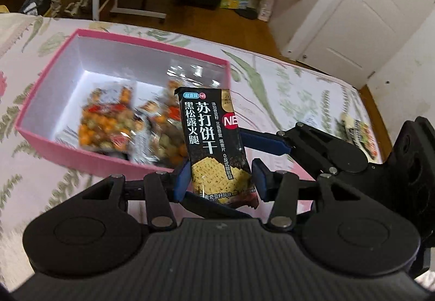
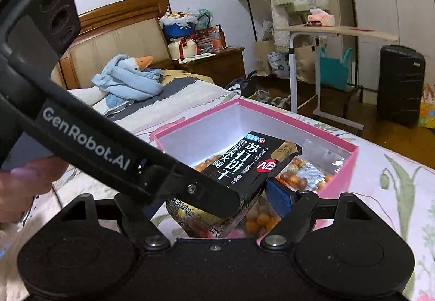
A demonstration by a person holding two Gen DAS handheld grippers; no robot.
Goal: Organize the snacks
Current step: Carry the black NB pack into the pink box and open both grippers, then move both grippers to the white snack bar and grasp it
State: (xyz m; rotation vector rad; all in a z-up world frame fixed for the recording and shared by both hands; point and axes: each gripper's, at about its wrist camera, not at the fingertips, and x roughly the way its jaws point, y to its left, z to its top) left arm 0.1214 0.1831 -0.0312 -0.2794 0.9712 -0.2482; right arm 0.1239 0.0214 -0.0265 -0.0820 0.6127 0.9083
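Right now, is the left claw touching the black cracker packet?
Touching. The left wrist view shows it: the left claw sits around the black cracker packet, and one of its blue pads rests against the packet's side edge with no gap.

Cracker packet (image 1: 214, 143): glossy black plastic film. Pink box (image 1: 38, 135): matt card, smooth white lining. Snack bags (image 1: 108, 124): clear, shiny plastic. Bedsheet (image 1: 285, 89): soft printed cloth. Left gripper (image 1: 220, 178): matt black plastic, blue pads (image 1: 180, 181), bright metal rivets. Headboard (image 2: 108, 21): varnished wood.
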